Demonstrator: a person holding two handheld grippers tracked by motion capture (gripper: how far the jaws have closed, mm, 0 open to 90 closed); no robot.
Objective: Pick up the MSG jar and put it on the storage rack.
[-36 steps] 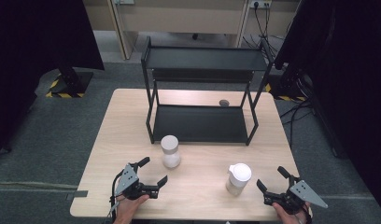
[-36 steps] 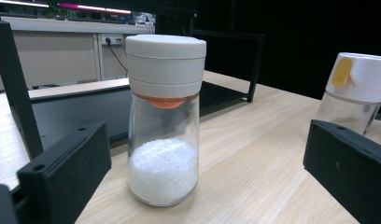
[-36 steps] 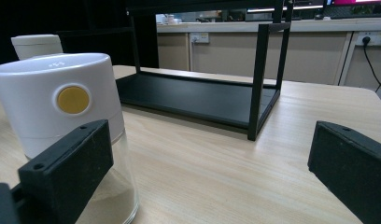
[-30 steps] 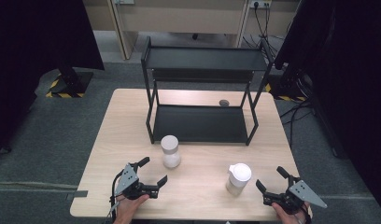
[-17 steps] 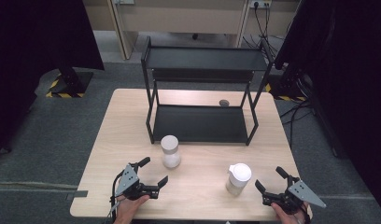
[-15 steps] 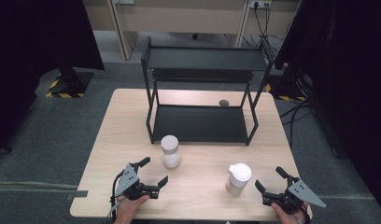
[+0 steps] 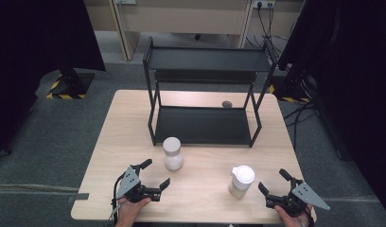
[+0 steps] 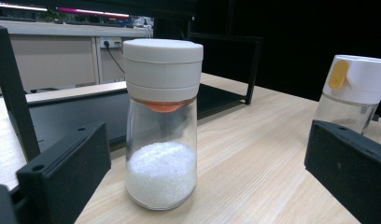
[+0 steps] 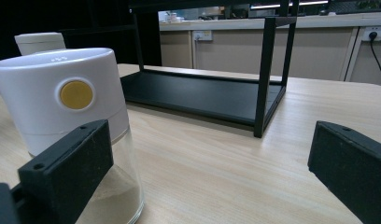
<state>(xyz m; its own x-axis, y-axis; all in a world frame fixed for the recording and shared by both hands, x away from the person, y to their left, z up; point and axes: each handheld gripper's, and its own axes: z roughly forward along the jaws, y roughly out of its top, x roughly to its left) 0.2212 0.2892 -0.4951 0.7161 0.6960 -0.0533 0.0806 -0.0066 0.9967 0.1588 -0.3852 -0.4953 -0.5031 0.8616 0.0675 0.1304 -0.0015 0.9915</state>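
A clear glass shaker of white grains with a white cap (image 7: 172, 153) stood upright just ahead of the left gripper (image 7: 154, 176), jaws spread and empty; a white-lidded glass jar of tan powder (image 7: 241, 181) stood just left of the likewise released right gripper (image 7: 271, 182), both hands low at the wooden table's (image 7: 205, 156) near edge.

In the right gripper view the near jaw covers part of the lower left of the jar (image 9: 72, 135), and the picture's bottom edge cuts off its base. Behind it, the shaker (image 9: 39, 42) shows just its cap. In the left gripper view the jar (image 8: 354, 93) is cut by the right edge and its base sits behind a jaw. In the high view, a small dark object (image 7: 226, 104) on the counter (image 7: 129, 123) behind the rack (image 7: 205, 90) is too small to identify.
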